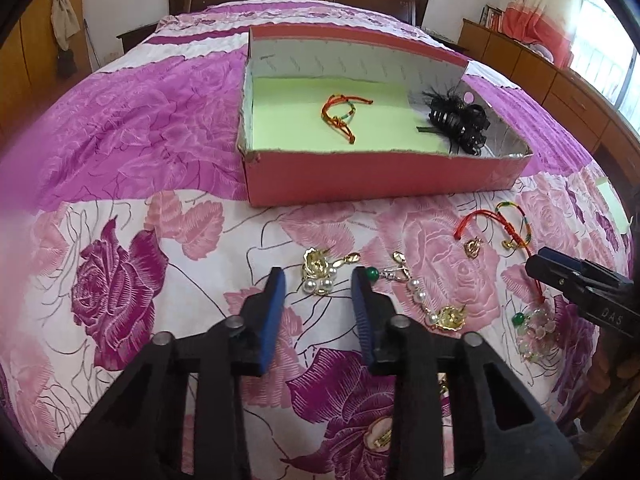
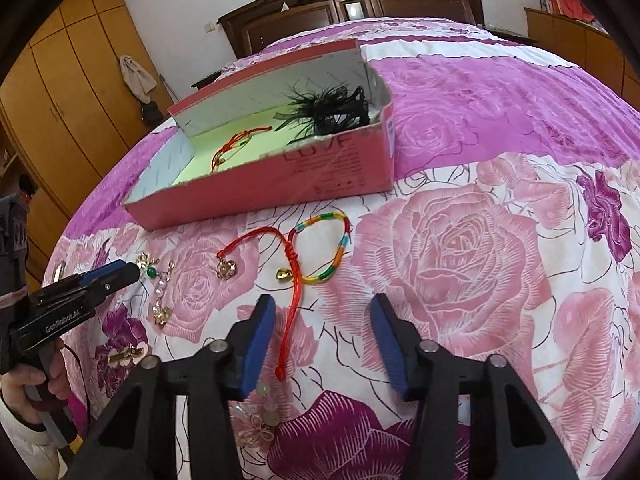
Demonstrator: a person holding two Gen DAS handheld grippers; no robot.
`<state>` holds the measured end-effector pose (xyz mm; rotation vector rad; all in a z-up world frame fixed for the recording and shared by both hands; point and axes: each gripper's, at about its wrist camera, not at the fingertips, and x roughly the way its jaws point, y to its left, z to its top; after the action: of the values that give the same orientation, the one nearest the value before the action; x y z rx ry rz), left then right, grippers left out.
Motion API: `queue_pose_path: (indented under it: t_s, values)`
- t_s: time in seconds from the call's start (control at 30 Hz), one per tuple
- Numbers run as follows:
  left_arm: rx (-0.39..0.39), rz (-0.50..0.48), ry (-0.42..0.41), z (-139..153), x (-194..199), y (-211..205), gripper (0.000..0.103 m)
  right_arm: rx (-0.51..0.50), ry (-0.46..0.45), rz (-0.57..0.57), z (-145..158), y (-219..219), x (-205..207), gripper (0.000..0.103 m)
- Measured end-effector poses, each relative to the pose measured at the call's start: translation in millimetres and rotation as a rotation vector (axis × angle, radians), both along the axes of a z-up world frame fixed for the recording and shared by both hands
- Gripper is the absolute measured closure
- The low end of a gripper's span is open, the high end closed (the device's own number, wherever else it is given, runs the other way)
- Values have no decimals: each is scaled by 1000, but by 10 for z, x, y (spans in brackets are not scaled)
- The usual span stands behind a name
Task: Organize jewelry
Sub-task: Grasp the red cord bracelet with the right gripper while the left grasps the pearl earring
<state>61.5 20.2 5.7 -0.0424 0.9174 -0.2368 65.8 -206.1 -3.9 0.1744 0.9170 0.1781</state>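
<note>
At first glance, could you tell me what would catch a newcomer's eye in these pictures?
The pink box lies open on the rose-patterned bedspread, holding a red cord bracelet and a black feathered hair clip. In front of it, gold-and-pearl earrings lie scattered, one between the open left gripper fingers.

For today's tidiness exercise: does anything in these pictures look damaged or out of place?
Yes. The pink box has a frayed, torn front-left corner, and several pieces, such as the rainbow cord bracelet and the gold-and-pearl earring, lie loose on the bedspread.
</note>
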Motion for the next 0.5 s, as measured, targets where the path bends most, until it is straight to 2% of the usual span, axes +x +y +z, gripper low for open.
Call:
queue_pose_path:
  t_s: [0.27, 0.5]
  values:
    - [27, -27, 4, -99, 11, -71, 82, -34, 2, 18, -72, 47, -1, 59]
    - [47, -26, -15, -135, 29, -65, 100, -36, 7, 12, -116, 52, 19, 61]
